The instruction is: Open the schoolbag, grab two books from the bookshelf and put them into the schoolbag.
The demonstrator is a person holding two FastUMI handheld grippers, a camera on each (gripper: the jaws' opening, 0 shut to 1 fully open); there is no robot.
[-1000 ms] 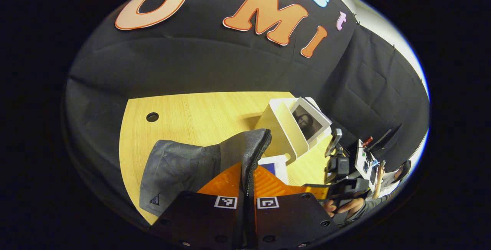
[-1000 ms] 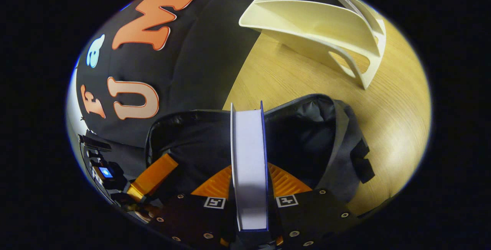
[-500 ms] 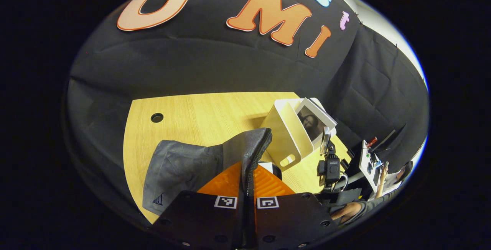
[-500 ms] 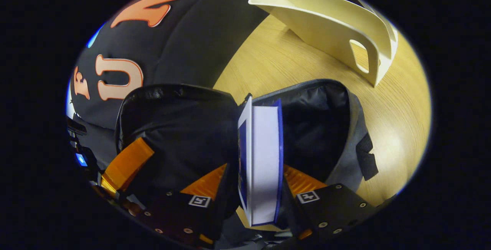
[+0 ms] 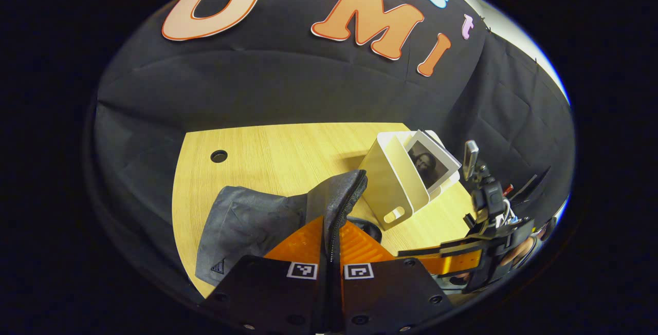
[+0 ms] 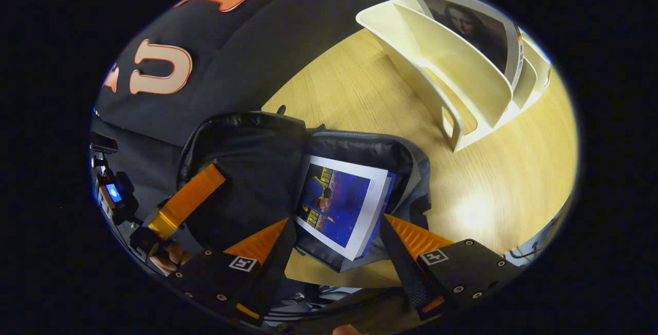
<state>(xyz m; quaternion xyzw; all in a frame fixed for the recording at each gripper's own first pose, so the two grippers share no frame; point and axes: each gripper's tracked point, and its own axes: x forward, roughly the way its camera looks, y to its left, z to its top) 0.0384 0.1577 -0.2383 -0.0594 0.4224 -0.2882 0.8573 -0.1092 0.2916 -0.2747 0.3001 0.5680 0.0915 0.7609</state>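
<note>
In the left gripper view my left gripper [image 5: 331,232] is shut on the zipper edge of the grey schoolbag [image 5: 247,219] and holds its flap up. The right gripper view shows my right gripper [image 6: 336,220] open, its fingers spread wide above the bag's mouth [image 6: 360,145]. A book with a blue cover [image 6: 342,204] lies flat inside the bag, touching neither finger. The white bookshelf [image 6: 452,73] stands beyond the bag and holds a book with a portrait cover [image 6: 470,24]. That same bookshelf [image 5: 393,181] and my right gripper [image 5: 457,260] appear to the right in the left gripper view.
The bag and shelf rest on a light wooden table [image 5: 267,145] with a round cable hole [image 5: 219,156]. In the right gripper view my left gripper [image 6: 187,201] and the hand [image 6: 169,255] holding it are at the left. Black cloth walls close the back.
My right gripper has opened and let go of the blue book, which has dropped flat into the bag. The right gripper has drawn back. The left gripper still holds the flap.
</note>
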